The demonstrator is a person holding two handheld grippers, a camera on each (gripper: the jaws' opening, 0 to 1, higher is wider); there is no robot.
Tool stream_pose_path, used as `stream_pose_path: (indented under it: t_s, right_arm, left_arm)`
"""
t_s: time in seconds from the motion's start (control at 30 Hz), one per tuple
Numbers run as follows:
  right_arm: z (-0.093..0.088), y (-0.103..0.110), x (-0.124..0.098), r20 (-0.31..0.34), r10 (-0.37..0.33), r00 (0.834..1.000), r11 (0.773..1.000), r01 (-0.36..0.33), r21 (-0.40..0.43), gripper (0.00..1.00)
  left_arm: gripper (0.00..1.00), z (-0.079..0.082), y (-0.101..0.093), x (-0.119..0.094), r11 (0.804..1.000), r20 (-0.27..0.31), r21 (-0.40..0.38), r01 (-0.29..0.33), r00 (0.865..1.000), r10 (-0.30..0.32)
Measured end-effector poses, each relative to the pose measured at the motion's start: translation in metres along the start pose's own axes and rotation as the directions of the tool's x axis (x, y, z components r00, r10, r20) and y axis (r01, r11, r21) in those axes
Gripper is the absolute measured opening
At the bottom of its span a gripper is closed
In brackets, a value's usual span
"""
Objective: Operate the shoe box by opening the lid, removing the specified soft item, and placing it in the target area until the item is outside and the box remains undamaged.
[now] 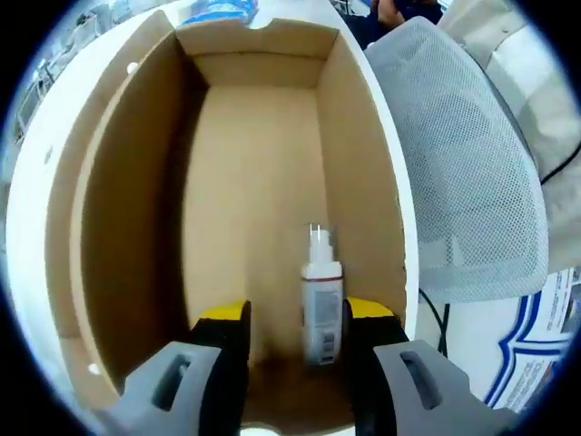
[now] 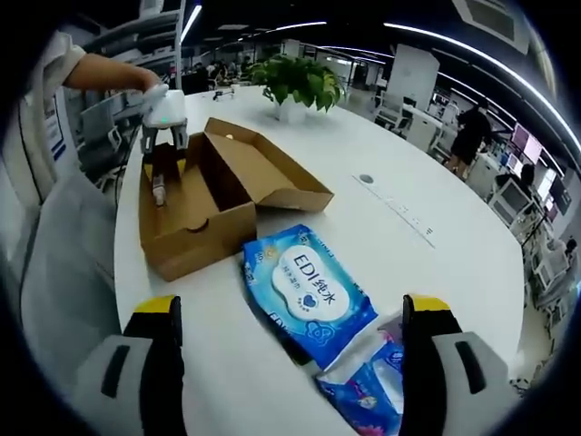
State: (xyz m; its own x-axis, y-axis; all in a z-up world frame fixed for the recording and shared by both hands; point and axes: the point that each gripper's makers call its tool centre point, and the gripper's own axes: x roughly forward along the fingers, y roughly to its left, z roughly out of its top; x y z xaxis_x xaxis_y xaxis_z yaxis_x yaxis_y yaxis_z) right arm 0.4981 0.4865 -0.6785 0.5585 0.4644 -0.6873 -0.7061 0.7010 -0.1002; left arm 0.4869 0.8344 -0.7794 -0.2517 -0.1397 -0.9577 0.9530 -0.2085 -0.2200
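A white round table (image 2: 427, 245) carries a potted green plant (image 2: 292, 86) at its far side, left of centre. A small round grommet (image 2: 365, 179) sits in the tabletop to the right of centre. At the left edge stands a grey mesh office chair (image 2: 54, 272), seen in the left gripper view (image 1: 463, 173) at the right. Far back, ceiling light strips (image 2: 454, 45) run across an office with desks, and a person in dark clothes (image 2: 472, 132) stands at the far right.
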Motion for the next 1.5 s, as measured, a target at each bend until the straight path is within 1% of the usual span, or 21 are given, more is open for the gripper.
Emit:
stream_pose_path:
  t_s: [0.13,0.2,0.23,0.37,0.4,0.63,0.8,0.9,0.97,1.13,1.37,1.5]
  right_arm:
    - [0.001,0.005,0.002,0.005,0.006,1.0,1.0,-0.006,0.002,0.96]
    - [0.004,0.007,0.002,0.012,0.01,1.0,1.0,-0.01,0.002,0.95]
    - [0.005,0.009,0.003,0.014,0.011,1.0,1.0,-0.011,0.002,0.95]
    - [0.011,0.014,0.004,0.034,0.021,0.999,1.0,-0.021,-0.005,0.92]
    - [0.012,0.015,0.005,0.041,0.023,0.999,1.0,-0.023,-0.008,0.91]
    - [0.022,0.031,0.008,0.07,0.059,0.996,0.998,-0.056,-0.039,0.85]
    - [0.025,0.042,0.01,0.081,0.089,0.993,0.995,-0.085,-0.048,0.8]
    - [0.027,0.048,0.011,0.086,0.105,0.991,0.994,-0.1,-0.051,0.78]
    - [0.029,0.052,0.012,0.093,0.117,0.989,0.992,-0.112,-0.054,0.76]
    - [0.037,0.064,0.015,0.114,0.148,0.982,0.987,-0.141,-0.072,0.68]
    - [0.051,0.08,0.021,0.153,0.192,0.97,0.979,-0.178,-0.098,0.59]
    - [0.059,0.088,0.025,0.167,0.211,0.963,0.975,-0.195,-0.111,0.55]
  left_arm:
    - [0.39,0.0,0.001,0.002,1.0,0.007,-0.005,-0.017,1.0,0.017]
    - [0.37,0.0,0.001,0.005,0.999,0.016,-0.017,-0.029,0.999,0.03]
    - [0.35,0.001,0.001,0.006,0.999,0.02,-0.018,-0.033,0.999,0.033]
    - [0.22,0.002,0.004,0.011,0.997,0.035,-0.031,-0.064,0.997,0.065]
    - [0.22,0.003,0.006,0.012,0.996,0.045,-0.029,-0.08,0.996,0.081]
    - [0.21,0.008,0.01,0.013,0.992,0.068,-0.053,-0.113,0.991,0.117]
    - [0.2,0.011,0.012,0.016,0.989,0.071,-0.071,-0.127,0.989,0.132]
    - [0.19,0.016,0.015,0.015,0.983,0.091,-0.102,-0.15,0.983,0.159]
    - [0.18,0.017,0.016,0.014,0.981,0.095,-0.109,-0.159,0.981,0.169]
    - [0.17,0.021,0.019,0.005,0.972,0.121,-0.12,-0.201,0.969,0.215]
    - [0.17,0.031,0.023,-0.016,0.955,0.185,-0.16,-0.252,0.942,0.279]
    - [0.17,0.041,0.022,-0.029,0.946,0.231,-0.179,-0.269,0.924,0.306]
